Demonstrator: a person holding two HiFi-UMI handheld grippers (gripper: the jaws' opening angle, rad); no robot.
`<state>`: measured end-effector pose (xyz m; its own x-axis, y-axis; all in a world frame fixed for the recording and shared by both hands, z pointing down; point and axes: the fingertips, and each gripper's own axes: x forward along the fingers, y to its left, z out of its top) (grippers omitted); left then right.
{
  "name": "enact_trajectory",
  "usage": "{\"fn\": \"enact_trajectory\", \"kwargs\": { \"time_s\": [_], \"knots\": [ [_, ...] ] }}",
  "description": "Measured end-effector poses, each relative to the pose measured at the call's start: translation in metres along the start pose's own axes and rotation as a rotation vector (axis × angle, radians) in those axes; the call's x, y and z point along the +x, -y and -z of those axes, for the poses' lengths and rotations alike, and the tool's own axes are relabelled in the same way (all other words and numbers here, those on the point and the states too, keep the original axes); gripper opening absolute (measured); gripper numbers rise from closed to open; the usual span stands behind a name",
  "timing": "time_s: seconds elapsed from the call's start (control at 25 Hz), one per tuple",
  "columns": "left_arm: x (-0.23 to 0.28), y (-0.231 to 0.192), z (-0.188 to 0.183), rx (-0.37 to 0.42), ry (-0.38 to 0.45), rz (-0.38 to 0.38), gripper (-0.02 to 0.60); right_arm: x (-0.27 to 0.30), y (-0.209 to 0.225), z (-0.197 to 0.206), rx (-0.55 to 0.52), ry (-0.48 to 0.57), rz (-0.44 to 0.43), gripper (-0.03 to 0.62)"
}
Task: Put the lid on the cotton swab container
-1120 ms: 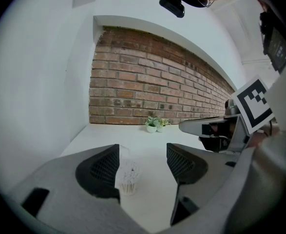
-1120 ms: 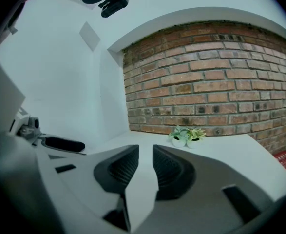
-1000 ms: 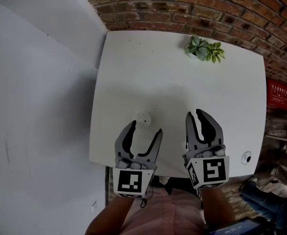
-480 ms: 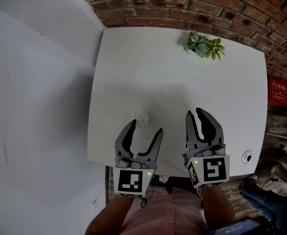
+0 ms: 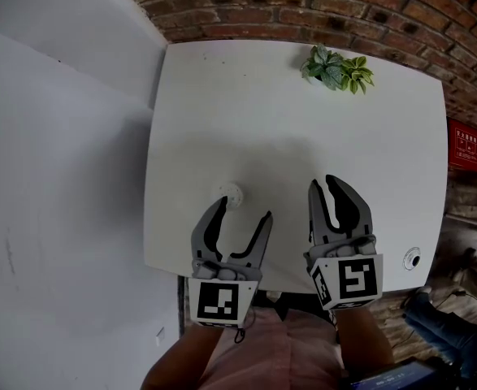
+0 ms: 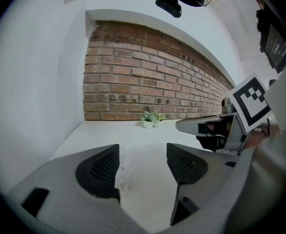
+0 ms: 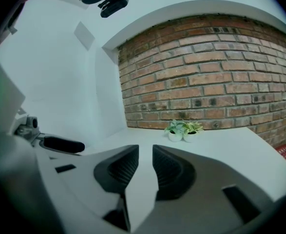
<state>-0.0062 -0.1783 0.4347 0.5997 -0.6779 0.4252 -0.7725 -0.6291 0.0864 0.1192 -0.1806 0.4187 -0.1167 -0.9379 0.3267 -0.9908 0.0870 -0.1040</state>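
Observation:
The cotton swab container (image 5: 231,195), a small clear round tub with white swab tips showing, stands uncovered on the white table (image 5: 246,120). My left gripper (image 5: 242,211) hovers just short of it, open wide. In the left gripper view the container (image 6: 123,172) peeks out beside the left jaw of that gripper (image 6: 143,152). My right gripper (image 5: 326,187) hangs over the table's near edge to the right. Its jaws (image 7: 145,152) stand a narrow gap apart and I see nothing between them. No lid is visible in any view.
A small potted plant (image 5: 336,68) sits at the table's far edge against the brick wall (image 5: 319,6). A white wall (image 5: 59,177) borders the table's left side. A round fitting (image 5: 411,258) is set in the near right corner.
The head view has tilted a little, so the table and container sit slightly further left. Both grippers keep the same pose and the same jaw gaps.

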Motion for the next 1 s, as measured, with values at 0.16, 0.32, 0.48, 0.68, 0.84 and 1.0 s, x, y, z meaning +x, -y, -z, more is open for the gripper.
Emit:
{"fn": "enact_trajectory", "kwargs": {
  "time_s": [0.16, 0.32, 0.48, 0.68, 0.84, 1.0],
  "knots": [
    [0.004, 0.005, -0.001, 0.01, -0.005, 0.007, 0.312, -0.001, 0.006, 0.001, 0.007, -0.003, 0.005, 0.093],
    [0.008, 0.008, 0.0, 0.007, -0.016, 0.007, 0.313, 0.0, 0.011, 0.002, 0.011, -0.003, 0.005, 0.092],
    [0.01, 0.01, 0.0, 0.012, -0.02, 0.007, 0.313, 0.001, 0.015, 0.003, 0.017, -0.005, 0.006, 0.092],
    [0.013, 0.013, 0.001, 0.007, -0.031, 0.007, 0.313, 0.002, 0.018, 0.004, 0.019, -0.006, 0.003, 0.092],
    [0.016, 0.015, 0.002, 0.01, -0.033, 0.008, 0.313, 0.001, 0.021, 0.005, 0.023, -0.008, 0.004, 0.092],
    [0.019, 0.015, 0.006, -0.005, -0.041, 0.01, 0.313, 0.002, 0.024, 0.006, 0.026, -0.01, 0.008, 0.093]
  ]
}}
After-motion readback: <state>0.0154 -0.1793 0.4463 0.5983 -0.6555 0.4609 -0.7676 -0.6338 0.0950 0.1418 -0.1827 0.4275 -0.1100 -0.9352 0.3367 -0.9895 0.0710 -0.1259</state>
